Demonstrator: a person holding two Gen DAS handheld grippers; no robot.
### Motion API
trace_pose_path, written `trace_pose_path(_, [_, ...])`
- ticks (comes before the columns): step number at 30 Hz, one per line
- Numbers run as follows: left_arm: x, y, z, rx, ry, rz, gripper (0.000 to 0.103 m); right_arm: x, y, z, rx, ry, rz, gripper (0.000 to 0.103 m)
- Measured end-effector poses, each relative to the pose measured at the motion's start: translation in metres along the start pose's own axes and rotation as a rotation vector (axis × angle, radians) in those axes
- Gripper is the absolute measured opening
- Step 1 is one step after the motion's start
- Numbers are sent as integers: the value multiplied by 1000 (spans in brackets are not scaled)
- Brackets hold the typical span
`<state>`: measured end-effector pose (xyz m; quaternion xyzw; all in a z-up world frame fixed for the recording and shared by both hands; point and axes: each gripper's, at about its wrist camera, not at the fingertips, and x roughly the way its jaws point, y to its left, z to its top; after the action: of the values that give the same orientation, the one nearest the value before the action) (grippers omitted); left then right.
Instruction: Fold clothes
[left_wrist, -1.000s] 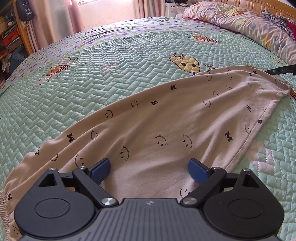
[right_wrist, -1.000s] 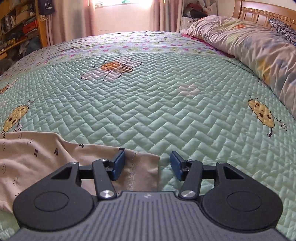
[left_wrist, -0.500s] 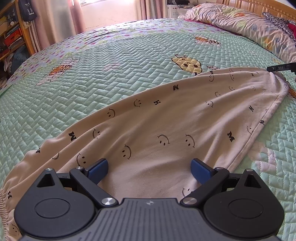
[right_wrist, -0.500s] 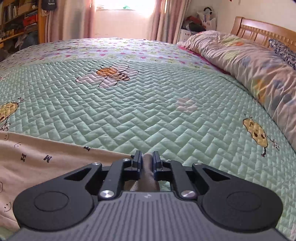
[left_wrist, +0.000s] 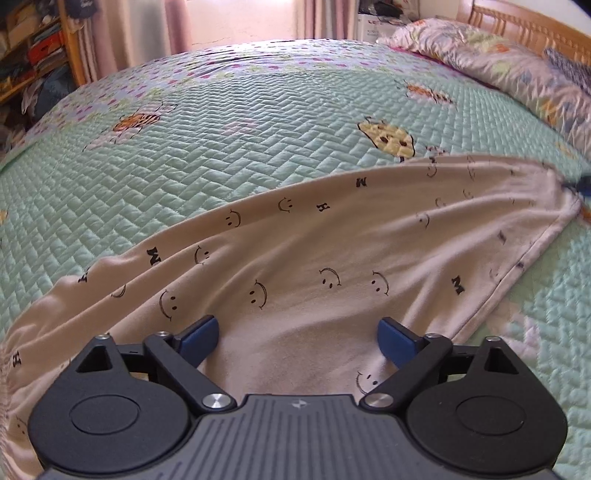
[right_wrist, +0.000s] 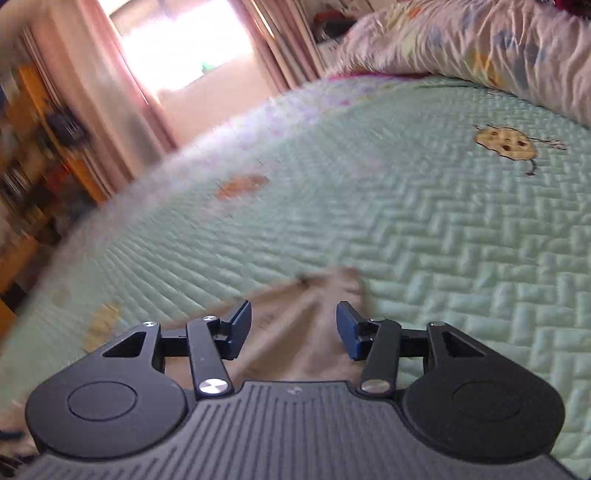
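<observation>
Beige trousers (left_wrist: 314, 266) lie flat on the bed (left_wrist: 221, 155), long axis left-to-right. Left tongs (left_wrist: 297, 341) released — just narrowing — over the near end; right tongs (right_wrist: 293, 326) reopening, straddling the far hem (right_wrist: 332, 284), unclamped.

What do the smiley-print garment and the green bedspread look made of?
Garment: probably soft cotton jersey, matte; it drapes in loose folds and has a stitched hem. Bedspread: quilted fabric with a slight sheen, likely a synthetic or cotton blend; herringbone stitching puffs its surface.
</observation>
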<state>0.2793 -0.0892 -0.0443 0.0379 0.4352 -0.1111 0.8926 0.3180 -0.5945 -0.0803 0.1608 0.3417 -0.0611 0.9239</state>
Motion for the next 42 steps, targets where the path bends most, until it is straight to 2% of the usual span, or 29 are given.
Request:
trace_pose_path(1, [-7,5,0,-32,-4,-11,87,1,-2,-4,-11,-16,-46,37])
trace_pose_path(3, [-20,16,1,-94,-13,-31,87,-12,7,-6,7,-60,-75,38])
trace_pose_path(5, [-37,29,-2,-141,-40,-21,87,-29,30,-11,-60,-130,-70,38])
trace_pose_path(7, [-52,40,-9,-176,-63,-11,88,-45,56,-19,-124,-181,-17,38])
trace_pose_path(10, [-60,56,-24,-229,-40,16,90,-44,71,-27,-74,-104,137,38])
trace_pose_path(11, [-56,60,-30,-239,-6,15,90,-38,72,-31,-65,-67,136,38])
trace_pose_path(13, [-47,63,-43,-237,67,5,90,-16,69,-38,-61,28,-37,34])
trace_pose_path(14, [-47,61,-50,-214,69,16,90,-16,67,-41,-55,12,-81,18])
trace_pose_path(17, [-55,55,-59,-152,58,31,91,-37,88,-47,-67,-41,-195,23])
trace_pose_path(19, [-57,55,-63,-149,57,25,92,-55,118,-57,-132,-69,-67,23])
trace_pose_path(20, [-58,56,-65,-151,55,21,92,-59,135,-61,-161,-57,9,23])
trace_pose_path(23, [-62,63,-66,-185,45,-1,92,-64,199,-76,-257,29,223,23])
trace_pose_path(25, [-67,70,-67,-220,39,-15,92,-59,236,-85,-277,71,301,23])
trace_pose_path(27, [-71,77,-70,-239,33,-19,92,-52,260,-98,-319,87,308,24])
trace_pose_path(28, [-74,81,-73,-244,32,-20,92,-44,267,-104,-349,121,290,25])
trace_pose_path(29, [-76,85,-76,-248,31,-21,92,-37,270,-113,-380,192,268,26])
trace_pose_path(32, [-83,97,-86,-262,22,-43,92,-57,267,-126,-467,223,241,26])
trace_pose_path(34, [-88,102,-91,-272,11,-58,91,-67,264,-125,-453,288,227,26])
trace_pose_path(36, [-94,103,-94,-288,-7,-60,90,-74,265,-118,-409,275,248,26])
trace_pose_path(40, [-110,110,-100,-362,-47,-95,90,-80,299,-110,-357,186,387,26])
trace_pose_path(42, [-118,117,-105,-393,-62,-83,90,-71,324,-123,-389,216,428,27])
